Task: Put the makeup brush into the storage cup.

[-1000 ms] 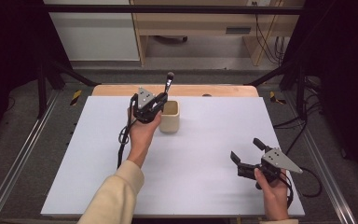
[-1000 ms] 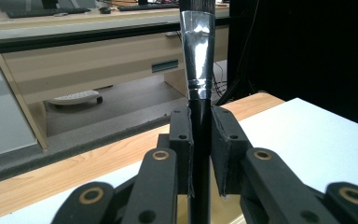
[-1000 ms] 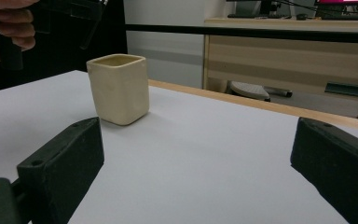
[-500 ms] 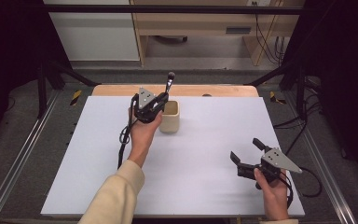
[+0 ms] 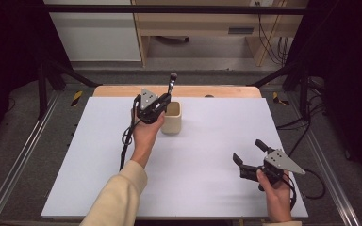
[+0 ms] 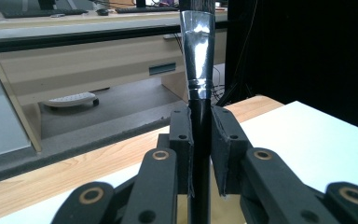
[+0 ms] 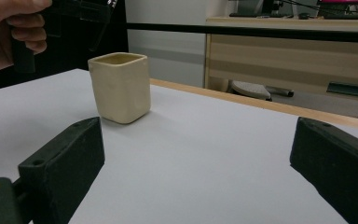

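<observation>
Brush (image 6: 199, 65) stands upright, clamped in the left gripper (image 5: 162, 101) above the cup (image 5: 172, 117); right gripper (image 5: 249, 153) gapes empty

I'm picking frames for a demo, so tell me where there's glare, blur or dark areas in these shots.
Left gripper view: bright glare on the brush ferrule, fingers slightly soft up close. Right gripper view: near fingers blurred, cup fairly sharp. High view: white table evenly lit, surroundings fall into darkness.

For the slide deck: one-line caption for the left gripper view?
Left hand-held gripper shut on an upright brush, black handle between its pads, silver ferrule above.
</observation>
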Action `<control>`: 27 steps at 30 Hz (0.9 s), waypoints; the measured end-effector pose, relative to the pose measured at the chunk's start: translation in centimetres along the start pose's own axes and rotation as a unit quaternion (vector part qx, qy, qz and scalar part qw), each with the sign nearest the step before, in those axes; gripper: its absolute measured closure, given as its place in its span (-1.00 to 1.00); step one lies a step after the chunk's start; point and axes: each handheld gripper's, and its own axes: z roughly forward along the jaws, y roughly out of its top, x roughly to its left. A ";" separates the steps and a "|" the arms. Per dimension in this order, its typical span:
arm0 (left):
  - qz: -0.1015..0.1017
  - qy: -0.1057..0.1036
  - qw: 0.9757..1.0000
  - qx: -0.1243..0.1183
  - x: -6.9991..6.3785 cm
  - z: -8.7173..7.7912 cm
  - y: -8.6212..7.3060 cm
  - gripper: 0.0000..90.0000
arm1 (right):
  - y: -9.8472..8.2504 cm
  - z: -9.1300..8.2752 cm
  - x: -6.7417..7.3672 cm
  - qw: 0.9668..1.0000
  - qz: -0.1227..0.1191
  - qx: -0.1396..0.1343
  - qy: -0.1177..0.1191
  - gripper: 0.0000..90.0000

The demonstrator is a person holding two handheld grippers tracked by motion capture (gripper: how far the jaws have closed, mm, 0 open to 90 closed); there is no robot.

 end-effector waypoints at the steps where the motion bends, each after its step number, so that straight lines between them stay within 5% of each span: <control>1: 0.000 0.001 1.000 -0.001 0.0 0.0 0.0 0.75 | 0.0 0.0 0.0 1.000 0.000 0.000 0.000 -0.93; 27: -0.006 0.001 1.000 -0.005 0.2 1.0 -0.8 0.75 | 0.0 0.0 0.0 1.000 0.001 -0.001 0.002 -0.93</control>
